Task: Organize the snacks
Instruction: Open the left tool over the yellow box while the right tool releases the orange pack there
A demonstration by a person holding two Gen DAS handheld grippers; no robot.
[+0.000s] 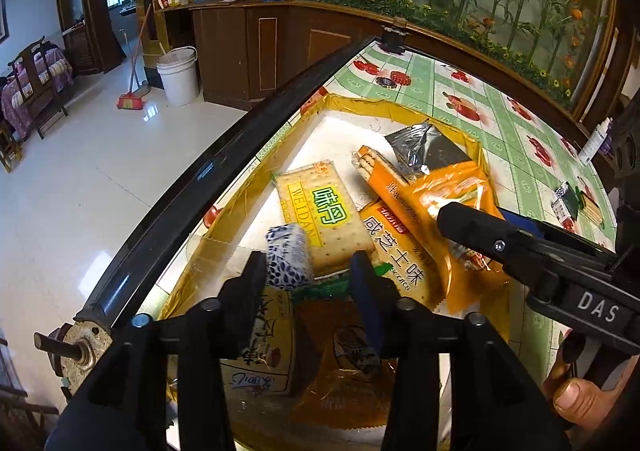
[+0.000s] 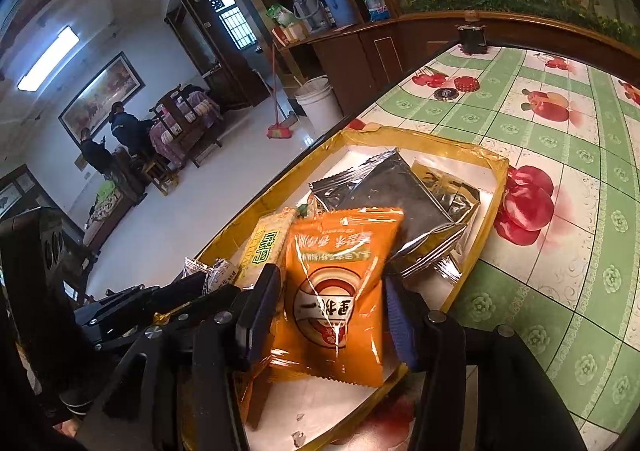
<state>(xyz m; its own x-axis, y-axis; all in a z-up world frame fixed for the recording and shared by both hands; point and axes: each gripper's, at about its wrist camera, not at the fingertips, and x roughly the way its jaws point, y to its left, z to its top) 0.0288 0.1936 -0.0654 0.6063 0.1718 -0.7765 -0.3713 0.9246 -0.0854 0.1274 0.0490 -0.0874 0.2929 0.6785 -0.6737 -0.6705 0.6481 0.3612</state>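
**Two grippers over one tray of snacks**

Several packets fill the yellow-edged tray (image 1: 404,103) on a fruit-print tablecloth (image 1: 516,139) in our left wrist view. Our left gripper (image 1: 310,271) stands part open, a small blue-and-white packet (image 1: 289,255) against its left finger. White floor tiles (image 1: 80,187), bucket (image 1: 179,75) and broom (image 1: 132,99) lie beyond.

Our right wrist view shows the right gripper (image 2: 332,303) part open around an orange packet (image 2: 340,291) atop the tray, grip unclear.

Snack packets (image 2: 340,291) in tray (image 2: 496,187)

Both tools (image 1: 308,271) (image 2: 332,307) parted, angled down
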